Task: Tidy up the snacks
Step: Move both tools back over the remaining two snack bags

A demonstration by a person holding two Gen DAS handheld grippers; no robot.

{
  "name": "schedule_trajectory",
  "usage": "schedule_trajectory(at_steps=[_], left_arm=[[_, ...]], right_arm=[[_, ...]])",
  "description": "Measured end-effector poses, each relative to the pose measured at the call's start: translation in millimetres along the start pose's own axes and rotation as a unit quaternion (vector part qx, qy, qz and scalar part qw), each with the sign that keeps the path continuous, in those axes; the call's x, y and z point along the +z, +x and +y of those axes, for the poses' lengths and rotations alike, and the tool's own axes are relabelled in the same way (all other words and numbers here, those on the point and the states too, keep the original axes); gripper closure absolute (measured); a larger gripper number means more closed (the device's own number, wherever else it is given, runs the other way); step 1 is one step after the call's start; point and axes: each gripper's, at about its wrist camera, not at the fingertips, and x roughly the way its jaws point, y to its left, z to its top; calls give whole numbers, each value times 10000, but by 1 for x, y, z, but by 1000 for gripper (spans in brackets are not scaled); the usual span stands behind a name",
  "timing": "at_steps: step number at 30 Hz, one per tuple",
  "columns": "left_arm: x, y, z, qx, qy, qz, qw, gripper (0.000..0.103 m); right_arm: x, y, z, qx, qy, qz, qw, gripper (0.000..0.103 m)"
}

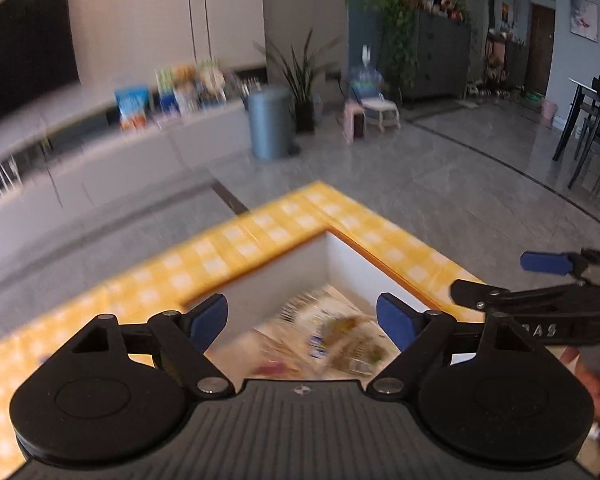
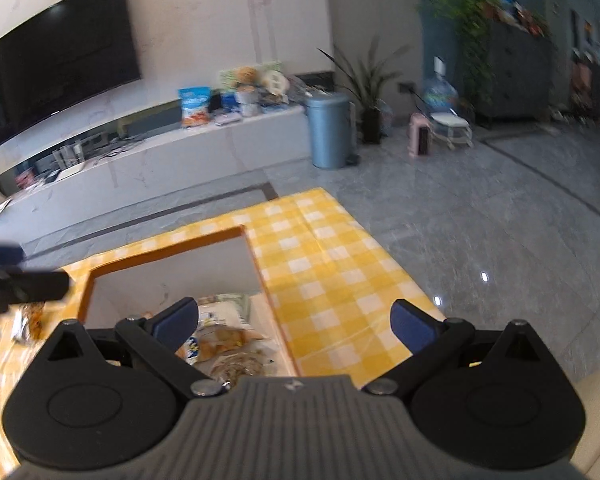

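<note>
A storage well [image 1: 296,276] with white walls is sunk into a table covered in yellow checked cloth [image 1: 236,248]. Several snack packets [image 1: 332,340] lie in its bottom, blurred. My left gripper [image 1: 302,320] hangs open above the well with nothing between its blue pads. At the right of the left wrist view, my right gripper [image 1: 492,276] is held by a hand. In the right wrist view my right gripper [image 2: 296,318] stands open and empty over the well's right rim [image 2: 276,320], above the snack packets [image 2: 228,340]. The left gripper [image 2: 24,268] shows at that view's left edge.
One small wrapped snack [image 2: 30,322] lies on the cloth left of the well. Beyond the table are grey floor tiles, a low white TV bench [image 2: 160,156] with snack bags [image 2: 195,106], a blue bin [image 2: 328,130] and a potted plant [image 2: 370,92]. Dark dining chairs [image 1: 596,132] stand far right.
</note>
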Motion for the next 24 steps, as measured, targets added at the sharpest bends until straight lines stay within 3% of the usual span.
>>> schedule_trajectory(at_steps=[4,7,12,18,24], left_arm=[[-13,-38,19,148,67,-259,9995,3],[-31,-66,37,61,43,-571,9983,2],[-60,-97,67,249,-228,-779,9964,2],[-86,-107,111,316,-820,-776,9931,2],[-116,-104,152,276,-1386,-732,9873,2]], right_arm=[[3,-19,1,-107,-11,-162,9998,3],[4,-33,4,12,73,-181,9998,3],[4,-56,34,203,-81,-208,9995,3],[-11,-82,91,662,-414,-256,9966,3],[-26,-80,149,940,-733,-85,9928,3]])
